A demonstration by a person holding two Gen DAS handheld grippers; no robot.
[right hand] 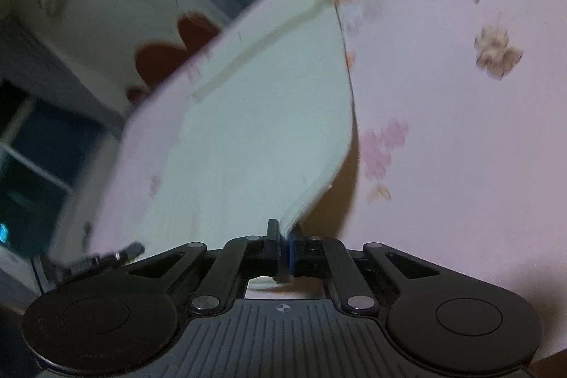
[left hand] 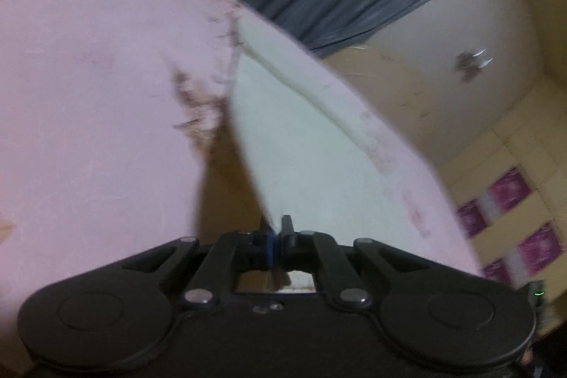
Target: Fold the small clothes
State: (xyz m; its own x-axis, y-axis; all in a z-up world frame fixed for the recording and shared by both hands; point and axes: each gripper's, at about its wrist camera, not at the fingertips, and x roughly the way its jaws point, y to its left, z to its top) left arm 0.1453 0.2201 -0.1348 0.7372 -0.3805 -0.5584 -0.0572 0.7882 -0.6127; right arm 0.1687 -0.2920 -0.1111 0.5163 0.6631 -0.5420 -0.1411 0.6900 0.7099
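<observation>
Corners of a pale, whitish cloth garment point(left hand: 301, 144) pinched in my closed left hand-held gripper point(left hand: 278, 231) and closed right hand-held gripper point(right hand: 283, 236), above pink floral bedsheet point(right hand: 460, 130).

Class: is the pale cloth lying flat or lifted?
Lifted: the cloth rises off the pink sheet, pinched by the shut left claw.

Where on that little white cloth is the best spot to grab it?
By its near corners, coming in from the near edge. The white cloth narrows to a thin corner there, and the left gripper and right gripper are each pinched shut on one, leaving it spread flat over the pink floral sheet.
</observation>
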